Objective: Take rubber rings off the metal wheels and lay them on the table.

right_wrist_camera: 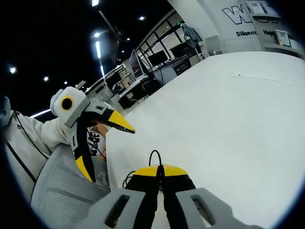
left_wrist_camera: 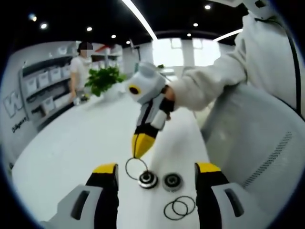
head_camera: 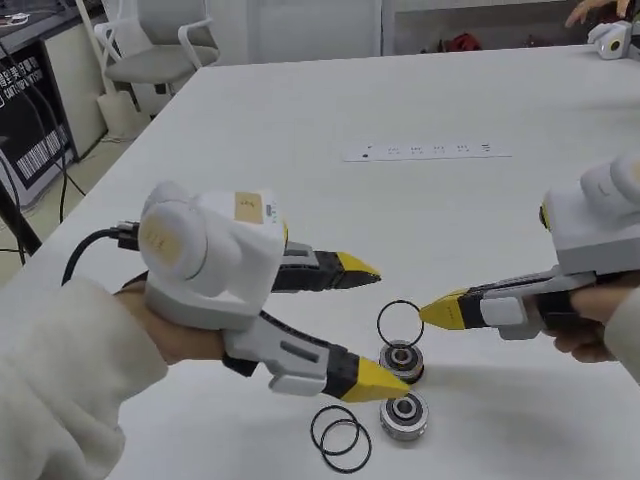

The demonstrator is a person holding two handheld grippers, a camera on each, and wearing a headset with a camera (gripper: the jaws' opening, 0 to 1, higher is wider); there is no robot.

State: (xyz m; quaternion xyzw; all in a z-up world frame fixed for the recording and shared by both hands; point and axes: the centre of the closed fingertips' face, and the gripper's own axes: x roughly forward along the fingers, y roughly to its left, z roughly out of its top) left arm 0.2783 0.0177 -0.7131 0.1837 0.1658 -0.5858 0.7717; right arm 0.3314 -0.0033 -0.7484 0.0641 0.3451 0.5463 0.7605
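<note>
Head view: we see the left gripper [head_camera: 372, 322] held in a hand in a pale sleeve. Its jaws are spread wide with nothing between them. The lower yellow tip is just beside the two metal wheels; we cannot tell if it touches either.

The right gripper [head_camera: 440, 313] comes in from the right with its jaws pinched together on a thin black rubber ring [head_camera: 400, 301], gripped at the ring's right edge. The ring stands raised above the white table [head_camera: 300, 130], and its lower edge meets the far wheel [head_camera: 402, 360]. We cannot tell if it is free of that wheel.

The near wheel [head_camera: 404, 416] sits just beside the far one, closer to us, flat on the table. Both show a dark centre inside a bright metal rim.

Two loose rings [head_camera: 312, 428] lie flat on the table left of the near wheel, overlapping each other.

In the left gripper view both wheels lie between that gripper's parted tips, with the loose rings nearer the camera.

In the right gripper view the tips are closed and the ring rises from between them
</note>
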